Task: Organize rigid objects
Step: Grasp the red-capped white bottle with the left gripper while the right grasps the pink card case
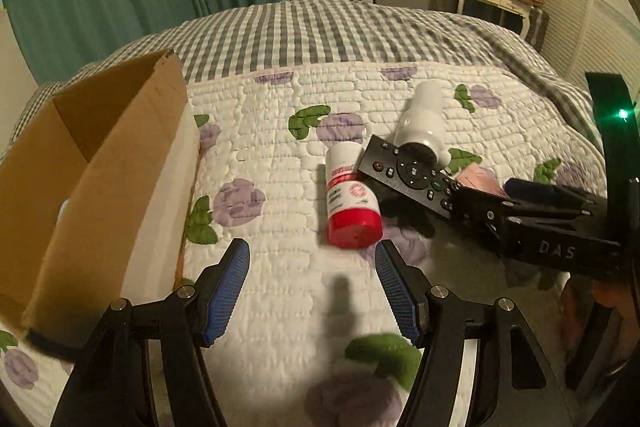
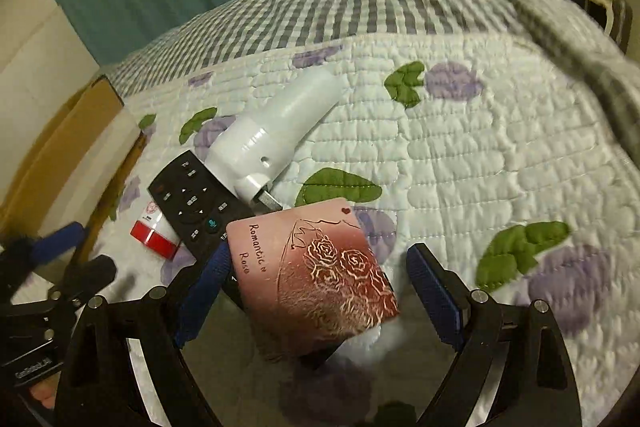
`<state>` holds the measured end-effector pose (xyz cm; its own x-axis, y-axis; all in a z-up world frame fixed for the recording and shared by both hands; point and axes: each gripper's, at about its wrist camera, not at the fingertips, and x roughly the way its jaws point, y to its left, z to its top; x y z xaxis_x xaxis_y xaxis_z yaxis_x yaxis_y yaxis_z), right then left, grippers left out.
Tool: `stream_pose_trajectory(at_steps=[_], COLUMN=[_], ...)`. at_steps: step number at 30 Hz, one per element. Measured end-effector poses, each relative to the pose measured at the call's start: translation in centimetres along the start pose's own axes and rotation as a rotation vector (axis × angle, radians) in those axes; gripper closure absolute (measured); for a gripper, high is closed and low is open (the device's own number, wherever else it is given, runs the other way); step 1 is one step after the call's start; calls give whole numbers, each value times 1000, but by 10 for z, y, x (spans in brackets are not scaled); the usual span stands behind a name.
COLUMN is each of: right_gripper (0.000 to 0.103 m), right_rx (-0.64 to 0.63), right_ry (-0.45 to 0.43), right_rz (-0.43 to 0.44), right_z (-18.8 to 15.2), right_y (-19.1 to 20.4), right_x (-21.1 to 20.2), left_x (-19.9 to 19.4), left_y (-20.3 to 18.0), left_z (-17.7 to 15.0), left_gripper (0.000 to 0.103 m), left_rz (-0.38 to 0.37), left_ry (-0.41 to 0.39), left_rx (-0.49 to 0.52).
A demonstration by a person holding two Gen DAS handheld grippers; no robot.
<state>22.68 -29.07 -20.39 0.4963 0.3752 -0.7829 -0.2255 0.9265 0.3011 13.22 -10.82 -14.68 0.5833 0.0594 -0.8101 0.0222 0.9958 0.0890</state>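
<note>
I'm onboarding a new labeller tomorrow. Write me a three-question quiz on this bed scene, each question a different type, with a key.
1. True or false: the left gripper is shut on the red-capped bottle.
2. What overlaps the remote? A) white device B) cardboard box
3. Fill in: the pink box reads "Romantic ___".

Key: 1 false, it is open and empty. 2 A. 3 Rose.

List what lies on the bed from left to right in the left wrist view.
Cardboard box → red-capped bottle → black remote → pink box. The white device resting on the remote overlaps it, so I leave it out.
</note>
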Motion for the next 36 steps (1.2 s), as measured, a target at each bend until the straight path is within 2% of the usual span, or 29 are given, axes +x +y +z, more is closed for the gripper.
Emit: stream_pose_trajectory(at_steps=[1,2,11,17,18,19,20,21,24,28,36], right_gripper=[19,32,34,34,34,34,34,34,34,34,34], right_rx=[3,8,-29,-17,-18,-20,-24,-29,-41,-71,-98], right_ry=[0,-2,-74,-101,-101,-102,-102,-103,-115,-146,-188], right_rz=[11,45,-13,-34,-36,-39,-42,-42,-55,-90,-168], right_z=[0,0,2,7,7,7,6,6,7,6,-4], right_y=[-2,-3,1,-6,-6,-6,-5,-4,-1,7,36], right_x=[1,0,-21,-30,-30,-30,-30,-30,-34,-54,-109], left_x=[3,5,32,58,60,60,61,61,55,36,-39], left_y=[-1,-2,-21,-27,-26,-26,-26,-27,-27,-18,-3], left_z=[1,3,21,26,27,27,28,28,25,21,16], left_gripper=[35,35,35,38,40,47,67,67,67,67,67], left_rz=[3,6,13,48,45,40,24,19,22,10,-42], left_ry=[4,7,8,59,60,59,64,69,79,84,-21], left_rx=[-1,1,44,62,60,59,63,64,76,43,54])
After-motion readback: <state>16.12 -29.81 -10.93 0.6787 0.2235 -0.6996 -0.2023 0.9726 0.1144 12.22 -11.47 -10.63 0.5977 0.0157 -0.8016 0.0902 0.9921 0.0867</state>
